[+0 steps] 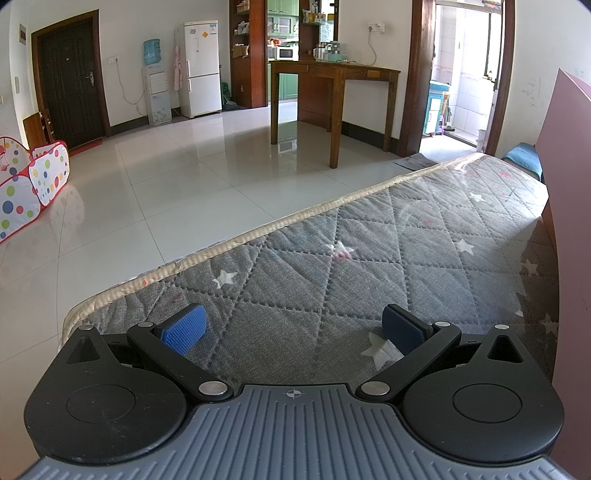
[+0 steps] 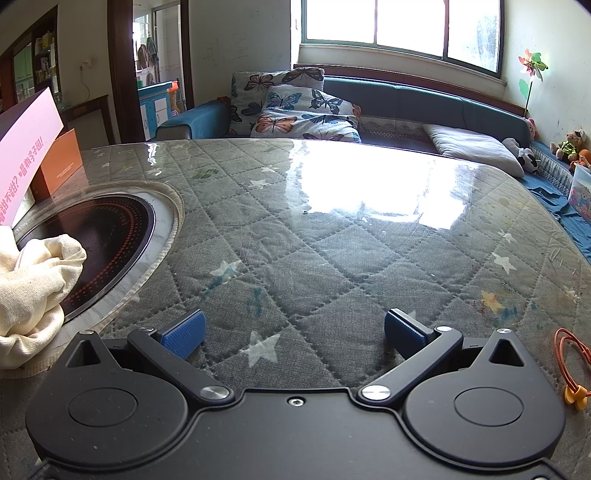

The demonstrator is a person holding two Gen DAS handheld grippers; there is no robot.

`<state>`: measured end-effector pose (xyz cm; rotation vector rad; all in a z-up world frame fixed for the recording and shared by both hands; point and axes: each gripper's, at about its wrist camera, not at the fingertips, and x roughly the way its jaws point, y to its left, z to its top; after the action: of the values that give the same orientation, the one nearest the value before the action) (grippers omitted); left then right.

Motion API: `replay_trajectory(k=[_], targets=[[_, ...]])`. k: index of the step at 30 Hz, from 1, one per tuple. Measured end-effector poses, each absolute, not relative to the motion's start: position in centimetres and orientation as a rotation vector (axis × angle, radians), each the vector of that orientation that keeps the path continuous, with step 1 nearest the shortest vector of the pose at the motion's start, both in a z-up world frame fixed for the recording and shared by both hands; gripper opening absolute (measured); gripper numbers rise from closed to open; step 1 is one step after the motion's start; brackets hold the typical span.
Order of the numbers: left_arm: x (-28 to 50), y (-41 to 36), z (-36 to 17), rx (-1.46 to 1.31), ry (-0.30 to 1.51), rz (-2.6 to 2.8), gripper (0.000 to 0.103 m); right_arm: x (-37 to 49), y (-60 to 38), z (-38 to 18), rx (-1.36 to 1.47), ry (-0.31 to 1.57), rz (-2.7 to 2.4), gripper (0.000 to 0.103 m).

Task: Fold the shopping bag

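Nearest the lens, the left gripper (image 1: 293,328) spreads its ribbed blue pads wide apart over bare quilting, holding nothing. The right gripper (image 2: 293,332) is likewise splayed and empty, its black arms matte and dusty. Both hang above a table (image 2: 332,258) covered in grey diamond-stitched cloth with white stars under a glossy clear sheet. The shopping bag (image 2: 33,291), soft cream cloth, lies crumpled at the right view's left edge, partly over a round black cooktop (image 2: 107,236) set into the table. An orange cord (image 2: 570,354) lies to the right. Beyond stand a pink card (image 2: 26,147), butterfly-print cushions (image 2: 299,110) on a sofa, and a bright window (image 2: 402,26); the left view shows shiny floor tiles (image 1: 166,177), a wooden table (image 1: 332,74) and a white fridge (image 1: 199,70).
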<state>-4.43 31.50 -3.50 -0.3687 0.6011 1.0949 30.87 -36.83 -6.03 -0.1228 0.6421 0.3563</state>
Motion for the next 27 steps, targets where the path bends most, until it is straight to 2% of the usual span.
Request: replay_trajectory(k=[27], targets=[[-4.38, 31.61, -3.55, -0.369, 0.601, 1.095, 0.103, 30.69, -36.78, -6.04, -0.128, 0.639, 0.353, 0.103]])
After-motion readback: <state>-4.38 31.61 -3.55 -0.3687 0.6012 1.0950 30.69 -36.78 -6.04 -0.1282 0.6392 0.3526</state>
